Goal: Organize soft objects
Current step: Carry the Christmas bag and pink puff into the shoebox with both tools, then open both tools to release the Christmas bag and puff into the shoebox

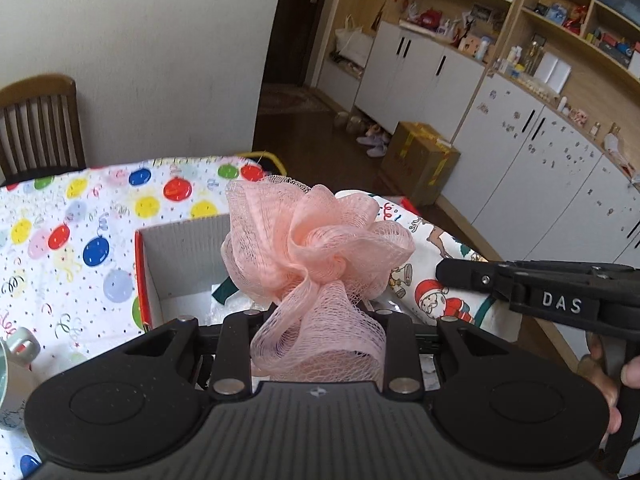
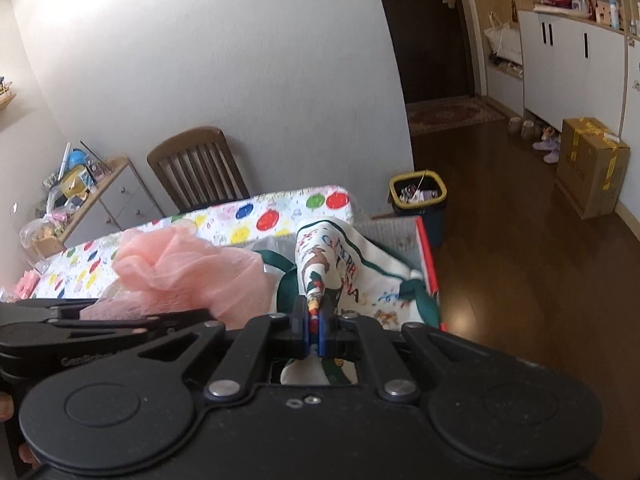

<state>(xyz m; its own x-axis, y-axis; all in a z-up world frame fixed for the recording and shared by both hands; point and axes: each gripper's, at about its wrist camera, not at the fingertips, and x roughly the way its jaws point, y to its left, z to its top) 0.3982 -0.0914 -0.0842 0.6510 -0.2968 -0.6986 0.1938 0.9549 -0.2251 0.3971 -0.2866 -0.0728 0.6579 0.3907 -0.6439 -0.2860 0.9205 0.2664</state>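
Gripping the pink mesh bath pouf (image 1: 316,248) in my left gripper (image 1: 318,332), I am pinching its gathered tail between jaws that are standing only partly closed around the netting, at the bottom centre of the left wrist view. Its ruffled ball is billowing up in the middle of that frame, above the open cardboard box (image 1: 180,252) with the red outer wall. My right gripper (image 2: 316,320) is clamping its jaws tight on a fold of the Christmas-print cloth (image 2: 340,276), low in the centre of the right wrist view; the cloth is rising in a cone from the jaws and spreading over the box toward the right. Both soft things are sitting side by side, the pouf to the left of the cloth. Behind the box, the worktop (image 1: 80,216) under its balloon-print cover is stretching to the left, and a wooden chair (image 2: 196,168) is standing beyond it by the wall.
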